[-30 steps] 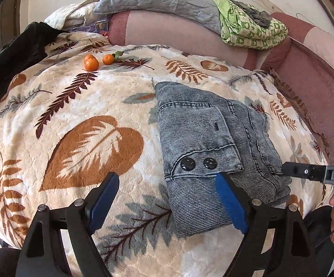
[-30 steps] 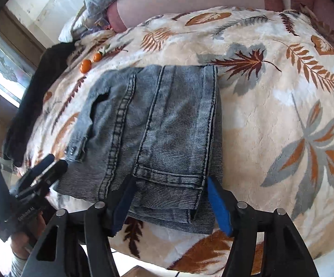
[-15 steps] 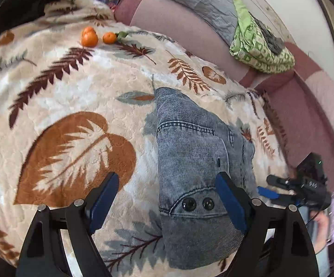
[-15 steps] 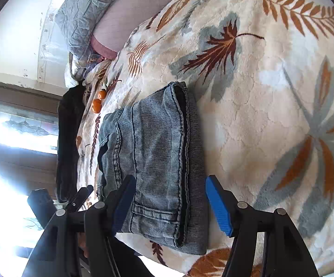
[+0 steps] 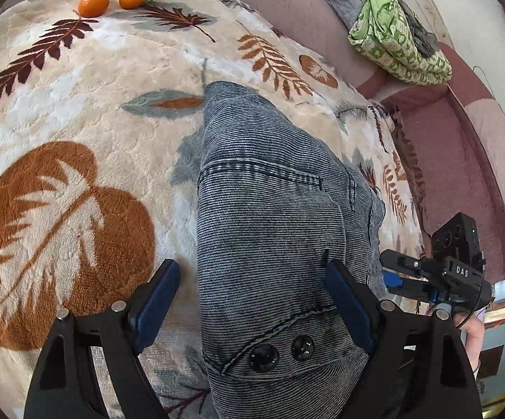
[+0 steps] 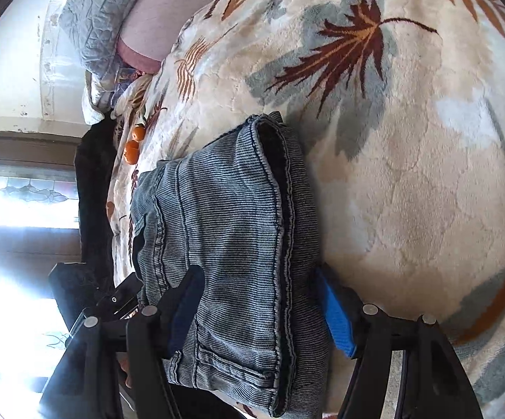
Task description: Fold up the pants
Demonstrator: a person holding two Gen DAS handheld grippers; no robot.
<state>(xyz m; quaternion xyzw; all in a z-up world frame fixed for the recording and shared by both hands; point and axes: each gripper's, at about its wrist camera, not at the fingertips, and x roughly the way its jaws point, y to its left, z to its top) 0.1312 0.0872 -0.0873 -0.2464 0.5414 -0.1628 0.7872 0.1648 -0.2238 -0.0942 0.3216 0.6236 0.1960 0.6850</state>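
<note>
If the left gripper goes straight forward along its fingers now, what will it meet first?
Most likely the folded grey-blue denim pants: they already lie between the open fingers of the left gripper, near the two black buttons. Depth is unclear, so contact may already exist.

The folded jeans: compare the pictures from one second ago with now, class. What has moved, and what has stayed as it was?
Both grippers have moved in toward the folded jeans. The left gripper and the right gripper now straddle the bundle, jaws open on both sides, gripping nothing. The jeans stayed folded on the leaf-print blanket, and the two oranges have not moved.
</note>
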